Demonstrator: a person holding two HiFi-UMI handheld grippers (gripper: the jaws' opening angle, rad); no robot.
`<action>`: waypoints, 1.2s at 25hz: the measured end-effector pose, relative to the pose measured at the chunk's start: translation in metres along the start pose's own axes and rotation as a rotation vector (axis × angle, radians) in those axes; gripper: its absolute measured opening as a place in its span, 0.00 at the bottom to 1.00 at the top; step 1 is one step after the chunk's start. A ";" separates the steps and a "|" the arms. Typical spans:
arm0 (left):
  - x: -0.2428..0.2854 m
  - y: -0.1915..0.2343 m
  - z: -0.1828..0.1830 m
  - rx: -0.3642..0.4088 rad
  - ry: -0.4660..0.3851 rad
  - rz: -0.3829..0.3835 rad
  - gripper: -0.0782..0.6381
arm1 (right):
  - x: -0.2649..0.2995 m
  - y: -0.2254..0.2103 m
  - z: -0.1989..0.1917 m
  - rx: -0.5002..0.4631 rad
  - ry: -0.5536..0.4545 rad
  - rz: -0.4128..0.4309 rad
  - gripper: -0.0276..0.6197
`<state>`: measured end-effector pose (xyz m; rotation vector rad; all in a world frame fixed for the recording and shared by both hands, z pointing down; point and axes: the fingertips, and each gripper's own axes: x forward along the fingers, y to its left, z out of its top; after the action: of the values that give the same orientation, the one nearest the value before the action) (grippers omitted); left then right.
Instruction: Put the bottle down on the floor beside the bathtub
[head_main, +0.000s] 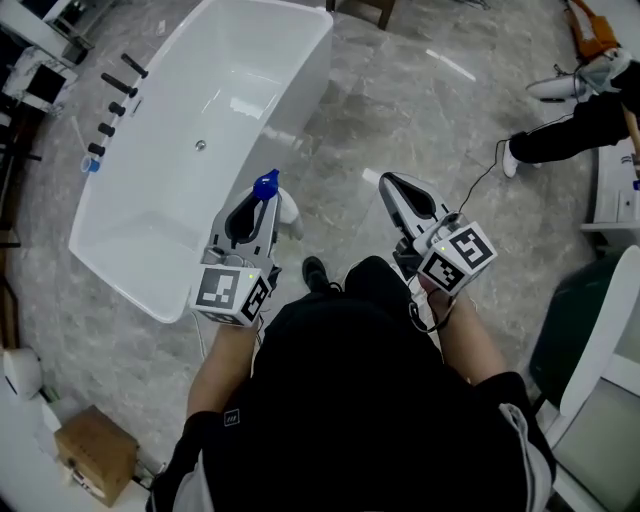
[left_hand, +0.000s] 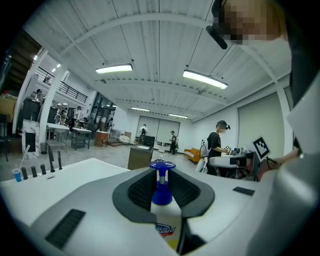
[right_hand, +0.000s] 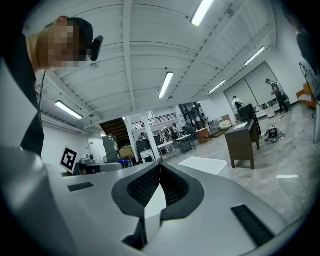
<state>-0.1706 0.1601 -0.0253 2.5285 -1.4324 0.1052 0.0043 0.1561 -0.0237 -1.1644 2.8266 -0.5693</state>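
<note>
A white bottle (head_main: 286, 214) with a blue pump cap (head_main: 266, 186) is clamped between the jaws of my left gripper (head_main: 256, 212), held above the floor just off the near right corner of the white bathtub (head_main: 312, 72). In the left gripper view the pads press on the bottle (left_hand: 165, 227) below its blue neck, and the left gripper (left_hand: 161, 172) points up and across the room. My right gripper (head_main: 392, 184) is held over the grey marble floor to the right, with its jaws together and nothing between them. In its own view the right gripper (right_hand: 160, 166) has its tips touching.
Black tap fittings (head_main: 114, 96) and a small blue cup (head_main: 90, 163) sit on the tub's left rim. A cardboard box (head_main: 95, 455) lies at the lower left. Another person's legs (head_main: 565, 132) show at the upper right. A dark cabinet (right_hand: 242, 142) stands across the room.
</note>
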 end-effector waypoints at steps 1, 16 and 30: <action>0.008 0.002 0.000 -0.003 0.001 -0.003 0.22 | 0.006 -0.005 0.000 0.000 0.009 -0.003 0.09; 0.210 0.005 -0.011 -0.023 0.052 0.110 0.22 | 0.090 -0.175 0.006 -0.127 0.149 0.015 0.09; 0.315 0.055 -0.092 0.049 0.110 0.160 0.22 | 0.176 -0.277 -0.058 -0.148 0.222 0.016 0.09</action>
<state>-0.0495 -0.1095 0.1286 2.4005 -1.6042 0.3052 0.0551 -0.1270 0.1447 -1.1674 3.1109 -0.5265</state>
